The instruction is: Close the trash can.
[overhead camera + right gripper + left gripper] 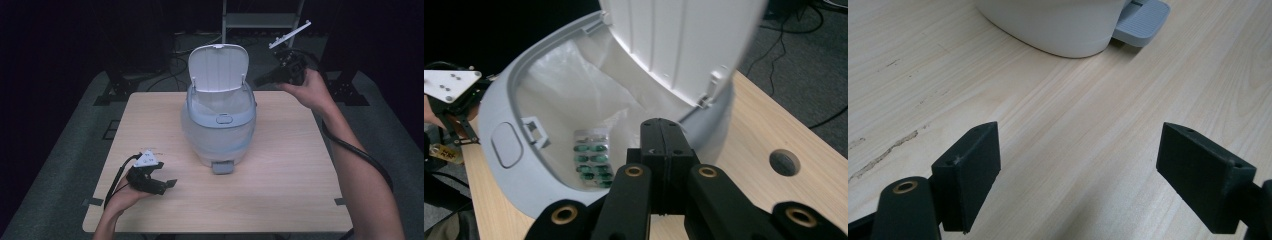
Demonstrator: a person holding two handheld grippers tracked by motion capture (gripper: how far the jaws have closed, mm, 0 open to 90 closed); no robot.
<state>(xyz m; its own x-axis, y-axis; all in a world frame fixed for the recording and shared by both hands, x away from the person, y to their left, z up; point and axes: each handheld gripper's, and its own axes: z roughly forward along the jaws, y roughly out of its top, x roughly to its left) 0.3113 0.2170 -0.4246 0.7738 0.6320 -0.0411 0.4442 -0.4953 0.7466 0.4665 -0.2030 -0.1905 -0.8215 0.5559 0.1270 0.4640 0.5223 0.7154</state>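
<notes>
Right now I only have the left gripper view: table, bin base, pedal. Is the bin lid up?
Observer: Yes, the lid stands open on the bin.
Operator: Anything inside?
Observer: A blister pack of green capsules lies on the white liner.
Operator: Right gripper?
Observer: The right gripper is shut and empty, at the bin's rim beside the lid.

The right gripper [663,131] has its black jaws pressed together with nothing between them, above the rim of an open pedal bin [499,120]. Its white lid [679,45] stands raised, and a blister pack [593,159] of green capsules lies on the white liner [569,85] inside.
</notes>
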